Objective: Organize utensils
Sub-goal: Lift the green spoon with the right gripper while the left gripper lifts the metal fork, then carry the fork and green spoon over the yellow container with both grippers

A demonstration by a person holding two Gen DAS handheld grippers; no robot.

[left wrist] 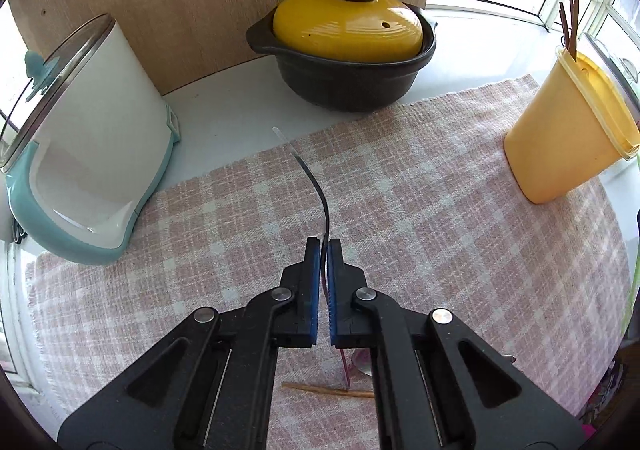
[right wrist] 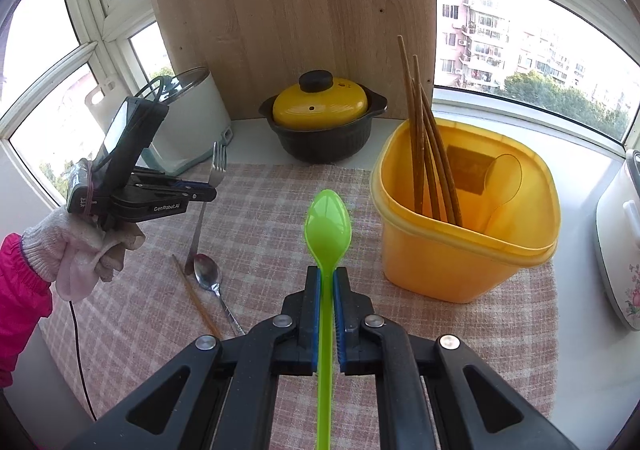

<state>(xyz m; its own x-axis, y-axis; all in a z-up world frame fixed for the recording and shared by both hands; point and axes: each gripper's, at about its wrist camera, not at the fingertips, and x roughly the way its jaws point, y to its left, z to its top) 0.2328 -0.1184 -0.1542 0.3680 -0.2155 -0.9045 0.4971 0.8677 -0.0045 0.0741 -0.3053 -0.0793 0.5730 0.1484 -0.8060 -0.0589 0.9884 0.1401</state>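
My left gripper (left wrist: 324,244) is shut on a metal fork (left wrist: 316,186), seen edge-on as a thin curved line. From the right wrist view, that gripper (right wrist: 210,190) holds the fork (right wrist: 199,224) tines up, its handle end hanging by a metal spoon (right wrist: 208,274) on the cloth. A wooden chopstick (right wrist: 196,298) lies beside that spoon. My right gripper (right wrist: 327,270) is shut on a green plastic spoon (right wrist: 328,226), bowl pointing forward. To its right stands a yellow holder (right wrist: 460,258) with several chopsticks (right wrist: 424,138) and a yellow spoon (right wrist: 504,178) inside.
A pink checked cloth (left wrist: 440,230) covers the counter. Behind it stand a black clay pot with a yellow lid (right wrist: 320,106), a white and teal cooker (right wrist: 192,122) and a wooden board (right wrist: 288,10). A white floral appliance (right wrist: 624,234) is at the far right. A gloved hand (right wrist: 80,250) holds the left gripper.
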